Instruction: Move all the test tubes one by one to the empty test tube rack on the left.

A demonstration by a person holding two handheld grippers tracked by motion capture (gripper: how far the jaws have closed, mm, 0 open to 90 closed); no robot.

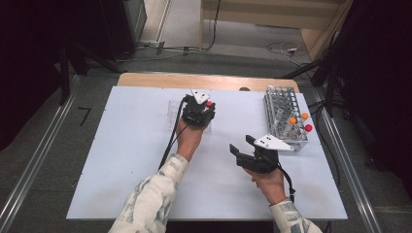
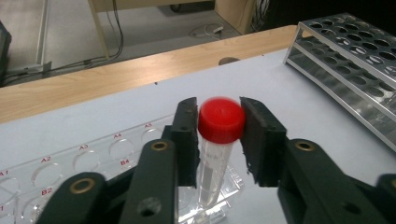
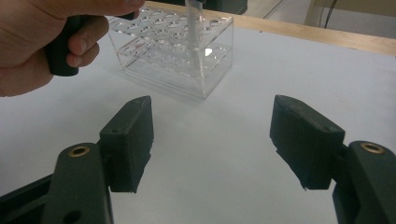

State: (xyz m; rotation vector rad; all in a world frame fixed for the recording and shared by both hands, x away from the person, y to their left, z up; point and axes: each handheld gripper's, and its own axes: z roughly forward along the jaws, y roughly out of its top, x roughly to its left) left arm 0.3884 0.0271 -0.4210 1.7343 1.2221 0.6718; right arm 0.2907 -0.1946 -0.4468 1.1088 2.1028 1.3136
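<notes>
A clear tube with a red cap stands upright in a corner hole of the clear plastic rack. My left gripper is around the cap, a pad against each side. From above, the left gripper sits over the clear rack with the red cap at its tip. The right gripper view shows the tube going down into the clear rack beside the left hand. My right gripper is open and empty just over the white table; seen from above, the right gripper is at centre right.
A metal tube rack stands at the far right and holds two orange-capped tubes and a red-capped one; the same metal rack is at the right of the left gripper view. The wooden table edge runs along the back.
</notes>
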